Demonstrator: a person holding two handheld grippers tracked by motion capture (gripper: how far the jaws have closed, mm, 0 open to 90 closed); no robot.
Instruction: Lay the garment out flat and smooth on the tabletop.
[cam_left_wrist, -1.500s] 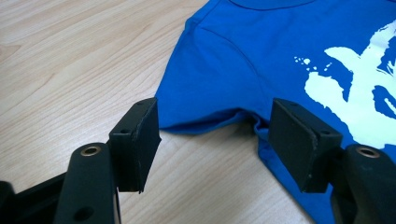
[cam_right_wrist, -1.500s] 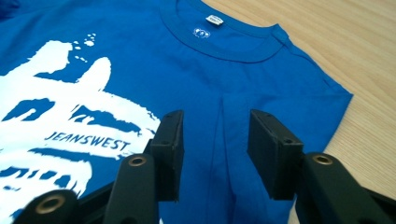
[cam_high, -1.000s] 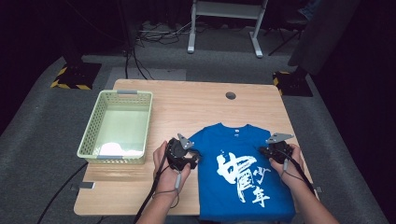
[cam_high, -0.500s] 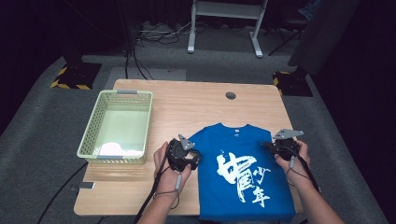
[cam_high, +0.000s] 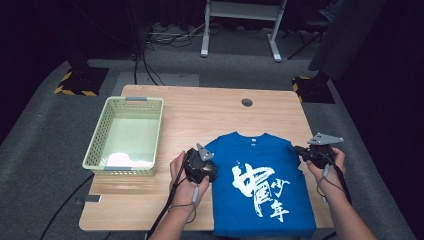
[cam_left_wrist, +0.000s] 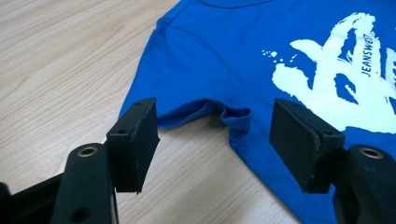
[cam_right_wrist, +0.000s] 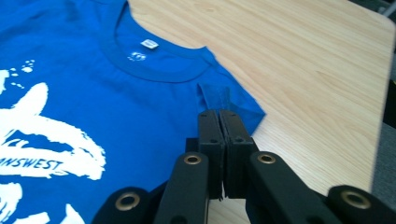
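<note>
A: Starting at the left, what's on the table (cam_high: 200, 117)?

B: A pale green basket (cam_high: 126, 135) with something white in its near corner, too blurred to name. Beside it the left gripper (cam_high: 212, 172) sits at the left sleeve of the blue T-shirt (cam_high: 260, 175), which lies flat, print up, on the near right part of the table.

A: Its jaws?

B: Spread wide, either side of the sleeve hem, touching no cloth.

A: And the right gripper (cam_right_wrist: 220, 122)?

B: At the shirt's right sleeve, fingers pressed together. A small fold of blue cloth stands just ahead of the tips; they seem to pinch it, though the contact itself is hidden.
</note>
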